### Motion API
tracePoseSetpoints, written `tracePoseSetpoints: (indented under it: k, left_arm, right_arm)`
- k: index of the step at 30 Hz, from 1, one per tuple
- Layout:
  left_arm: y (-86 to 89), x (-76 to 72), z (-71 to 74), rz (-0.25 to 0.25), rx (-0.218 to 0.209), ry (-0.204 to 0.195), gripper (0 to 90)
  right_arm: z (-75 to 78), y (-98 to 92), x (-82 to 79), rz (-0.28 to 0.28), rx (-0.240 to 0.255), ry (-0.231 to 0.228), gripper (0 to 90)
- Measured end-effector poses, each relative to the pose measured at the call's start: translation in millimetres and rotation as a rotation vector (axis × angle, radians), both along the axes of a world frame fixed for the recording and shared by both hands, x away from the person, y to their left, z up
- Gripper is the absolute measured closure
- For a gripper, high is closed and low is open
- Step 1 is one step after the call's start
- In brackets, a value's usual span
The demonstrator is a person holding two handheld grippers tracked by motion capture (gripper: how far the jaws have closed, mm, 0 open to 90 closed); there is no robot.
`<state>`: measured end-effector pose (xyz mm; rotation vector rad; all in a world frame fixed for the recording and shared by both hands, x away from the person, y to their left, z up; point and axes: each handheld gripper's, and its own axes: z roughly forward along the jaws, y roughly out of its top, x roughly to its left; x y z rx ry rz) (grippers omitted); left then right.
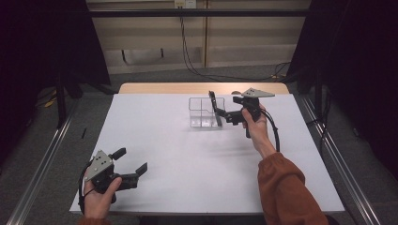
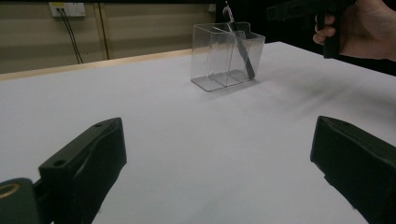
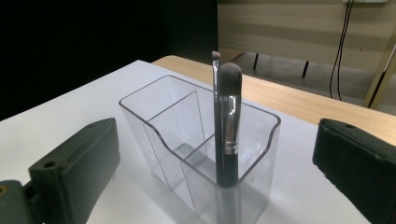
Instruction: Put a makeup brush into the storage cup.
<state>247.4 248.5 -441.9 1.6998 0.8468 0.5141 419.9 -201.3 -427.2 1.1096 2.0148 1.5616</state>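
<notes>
- Brushes, counted: two. One dark-handled makeup brush with a silver ferrule and a rounded dark head stands nearly upright; a second, thinner brush rises just behind it, so close that little more than its small tip clears the first.
- One clear organizer holds both brushes. It has three compartments — one long one and two smaller ones — and the brushes stand in the small compartment nearest the right gripper.
- The right gripper's jaws stand wide apart and grip nothing; the organizer and its brushes lie just ahead of them, centred between the two jaws, untouched.
- The left gripper also has open jaws with nothing between them; the organizer sits well ahead of these jaws, far up the table.
- One white table carries it all.
- Two hands, one on each gripper; the right hand shows an orange sleeve.
</notes>
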Motion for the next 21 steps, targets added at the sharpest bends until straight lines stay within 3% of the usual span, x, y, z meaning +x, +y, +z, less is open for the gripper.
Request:
tracePoseSetpoints:
  k: [7,21]
  left_arm:
    - [0.1,-0.5,0.0,0.003,-0.003,0.001,3.5]
    - [1.5,-1.8,0.4,0.007,0.002,-0.005,3.5]
  right_arm:
    - [-2.4,-3.5,-11.7,-0.031,-0.034,-0.030,2.4]
    - [-1.4,-24.0,-38.1,-0.086,-0.042,-0.070,1.9]
